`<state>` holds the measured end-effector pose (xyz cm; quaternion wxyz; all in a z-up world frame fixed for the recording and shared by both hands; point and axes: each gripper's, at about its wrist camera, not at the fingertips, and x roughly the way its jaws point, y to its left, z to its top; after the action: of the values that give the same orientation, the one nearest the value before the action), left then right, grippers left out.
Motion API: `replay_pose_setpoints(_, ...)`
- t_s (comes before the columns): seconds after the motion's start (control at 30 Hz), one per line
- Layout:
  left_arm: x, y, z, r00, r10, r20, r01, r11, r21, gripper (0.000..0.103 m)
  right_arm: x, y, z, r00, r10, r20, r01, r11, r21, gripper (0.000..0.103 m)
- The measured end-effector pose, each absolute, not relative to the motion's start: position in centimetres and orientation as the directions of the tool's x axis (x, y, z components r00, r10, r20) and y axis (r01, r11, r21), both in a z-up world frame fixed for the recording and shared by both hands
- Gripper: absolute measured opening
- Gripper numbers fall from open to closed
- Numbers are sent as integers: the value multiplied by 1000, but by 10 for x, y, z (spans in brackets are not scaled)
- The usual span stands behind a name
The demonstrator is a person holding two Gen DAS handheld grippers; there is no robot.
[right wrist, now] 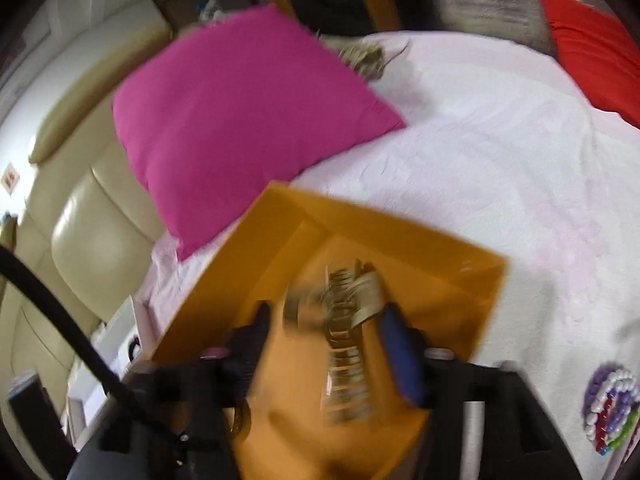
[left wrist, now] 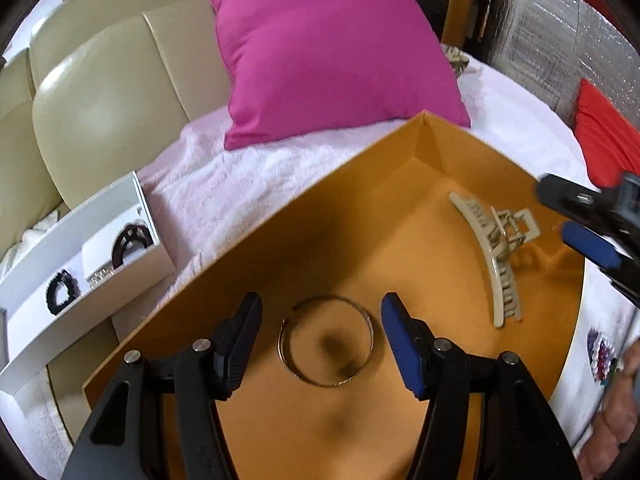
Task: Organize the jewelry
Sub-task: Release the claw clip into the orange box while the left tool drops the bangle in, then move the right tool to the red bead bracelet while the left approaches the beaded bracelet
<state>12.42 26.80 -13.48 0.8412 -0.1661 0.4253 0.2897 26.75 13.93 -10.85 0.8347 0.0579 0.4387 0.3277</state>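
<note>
An orange box point(left wrist: 400, 184) lies on the bed. On its floor lie a thin metal bangle point(left wrist: 326, 342) and a beige claw hair clip point(left wrist: 494, 254). My left gripper point(left wrist: 322, 338) is open, its fingers on either side of the bangle, not touching it. My right gripper point(right wrist: 324, 340) is open over the box, with the blurred hair clip point(right wrist: 348, 344) lying between its fingers. The right gripper also shows in the left wrist view point(left wrist: 588, 216) at the right edge, next to the clip.
A white tray point(left wrist: 132, 196) with black hair ties point(left wrist: 62, 290) and a dark bangle point(left wrist: 130, 242) stands left of the box. A pink pillow point(left wrist: 320, 48) lies behind. A beaded piece point(right wrist: 610, 412) lies on the white bedspread point(right wrist: 500, 152) at right. A red cushion point(right wrist: 592, 44) is far right.
</note>
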Motion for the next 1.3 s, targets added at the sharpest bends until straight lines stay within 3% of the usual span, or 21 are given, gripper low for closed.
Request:
replay_pose_setpoints(0.33,132,216,-91,601,446,-664,-585,811,15,67,257,10,-79,521,603,-604,-403,798,448,66)
replay_pose_setpoints(0.37,134,206,-87,619,446,-646,-570,821,21,71,253,-12,-76,538,594,-598,-381,804,456,66)
replay_pose_setpoints(0.53,145,157,-78,692,391,-606,-467,883,37,72,227,-111,-68,620,522,-585,-279,844,458,58)
replay_pose_setpoints(0.6,151,138,-80,706,361,-609,-421,906,47,73,214,-152,-66,654,483,-582,-236,861,450,54)
replay_pose_setpoints(0.83,171,73,-93,720,241,-651,-253,964,78,73,183,-252,-87,700,420,-577,-99,858,504,54)
replay_pose_setpoints(1.1,189,24,-124,661,159,-733,-103,987,122,73,188,-293,-113,679,421,-601,1,819,574,53)
replay_pose_setpoints(1.3,195,13,-138,607,90,-790,-55,996,71,73,196,-316,-126,643,456,-616,77,761,644,53)
